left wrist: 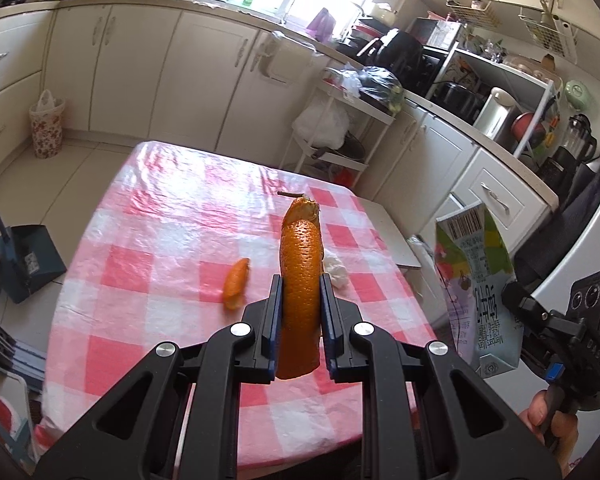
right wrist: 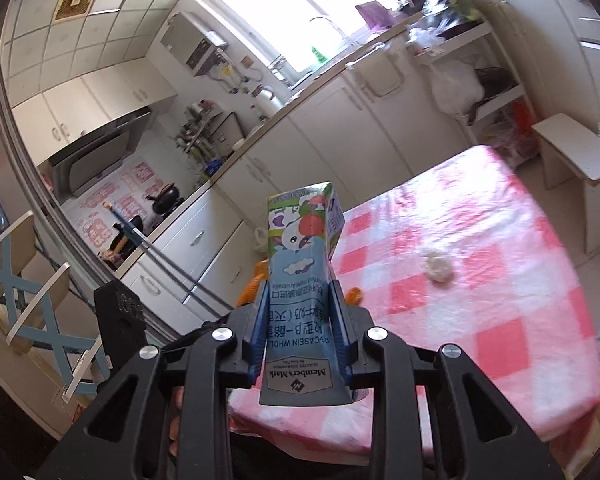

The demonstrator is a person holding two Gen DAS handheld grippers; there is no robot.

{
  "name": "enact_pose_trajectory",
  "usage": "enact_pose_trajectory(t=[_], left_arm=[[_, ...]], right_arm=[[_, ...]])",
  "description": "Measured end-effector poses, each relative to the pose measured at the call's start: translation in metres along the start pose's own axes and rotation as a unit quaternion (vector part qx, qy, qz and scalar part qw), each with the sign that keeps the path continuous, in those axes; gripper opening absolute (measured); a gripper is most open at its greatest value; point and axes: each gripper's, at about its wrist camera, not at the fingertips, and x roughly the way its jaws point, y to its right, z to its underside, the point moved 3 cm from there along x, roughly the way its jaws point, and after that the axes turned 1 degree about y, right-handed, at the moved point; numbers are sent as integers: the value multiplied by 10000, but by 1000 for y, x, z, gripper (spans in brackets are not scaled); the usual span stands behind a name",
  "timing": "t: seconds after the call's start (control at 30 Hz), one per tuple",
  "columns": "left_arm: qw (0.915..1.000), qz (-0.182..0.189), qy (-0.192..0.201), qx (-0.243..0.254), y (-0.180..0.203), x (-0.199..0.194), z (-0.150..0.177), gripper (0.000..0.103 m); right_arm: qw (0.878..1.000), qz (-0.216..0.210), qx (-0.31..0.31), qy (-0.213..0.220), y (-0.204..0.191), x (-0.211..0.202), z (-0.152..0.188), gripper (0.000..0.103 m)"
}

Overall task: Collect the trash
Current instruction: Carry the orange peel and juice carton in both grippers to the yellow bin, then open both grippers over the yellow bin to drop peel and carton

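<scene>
So both my hands are loaded right now. My left gripper is clamped on a long strip of orange peel, which stands up between the pads at the centre of the left wrist view. My right gripper is squeezing a crumpled milk carton around its waist, and you can see the sides pinched in where the pads bite.

Best guess at the step: carry both pieces to a bin without dropping either. The peel is bendy and the carton is already crushed, so I'd keep the squeeze steady and not swing the hands fast. The floral bin with a bag liner sits by the cabinets at the far left of the left wrist view, and it looks like the obvious target, though I can't be sure it's the one meant.

Stuff left on the checked tablecloth: a smaller bit of peel just left of my fingers, and a white crumpled wad at centre right of the right wrist view. Those need another trip.

In the way: the table itself, a blue dustpan on the floor at left, a white stool at upper right, and a folding chair at lower left of the right wrist view.
</scene>
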Motion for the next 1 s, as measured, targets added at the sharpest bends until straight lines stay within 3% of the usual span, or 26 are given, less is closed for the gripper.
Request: enact_pose_trajectory(t=[0.23,0.47,0.77,1.0], left_arm=[[9977,522,-294,328,62,9,18,16],[9892,940,-723,865,146,31,47,16],[9667,1494,-1478,1463,257,68,93,16],[9509,1450,-2118,1731,305,114,128,17]], right_arm=[[9961,799,196,316,62,-76,6,29],[9833,1566,775,510,133,-139,28,29],[9671,2160,1291,370,196,-164,69,29],[9600,2340,1530,176,233,-164,88,29]])
